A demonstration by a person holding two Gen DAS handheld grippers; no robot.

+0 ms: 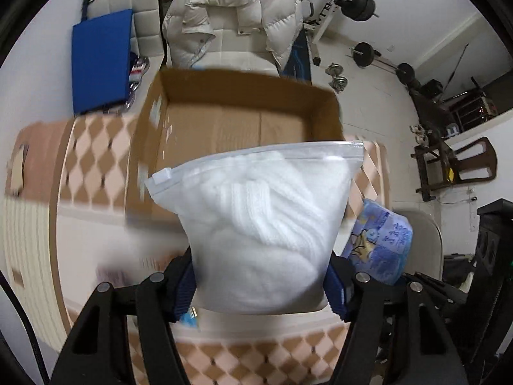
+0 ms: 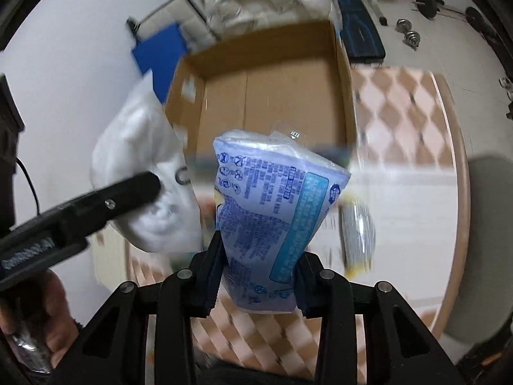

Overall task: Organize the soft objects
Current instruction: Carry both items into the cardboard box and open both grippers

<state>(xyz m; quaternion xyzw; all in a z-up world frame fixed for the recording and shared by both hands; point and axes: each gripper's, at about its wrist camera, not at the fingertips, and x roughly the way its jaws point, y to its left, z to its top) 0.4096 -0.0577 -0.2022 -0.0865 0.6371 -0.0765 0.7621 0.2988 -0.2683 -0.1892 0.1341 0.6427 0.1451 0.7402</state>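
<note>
We've got a frosted, slightly glossy plastic zip bag (image 1: pixel 256 224) stuffed with white ribbed knit cloth, squeezed between matt black plastic fingers with ridged blue rubbery pads (image 1: pixel 184 284). The blue printed pack (image 2: pixel 269 218) is thin crinkly plastic film, pretty shiny. Behind both sits a cardboard box (image 1: pixel 224 115), plain brown, matt and a bit rough. Beyond the box, a puffy cream jacket (image 1: pixel 234 16) looks like smooth quilted fabric.

I'm working in a lived-in room of a home that doubles as a gym. Barbells (image 1: pixel 364 52) and dumbbells (image 1: pixel 337 77) lie on the far right floor beside a weight bench (image 2: pixel 360 32), and a puffy white jacket (image 1: pixel 231 9) drapes a far chair. A wooden chair (image 1: pixel 458 166) stands right of the round table (image 1: pixel 93 147).
</note>
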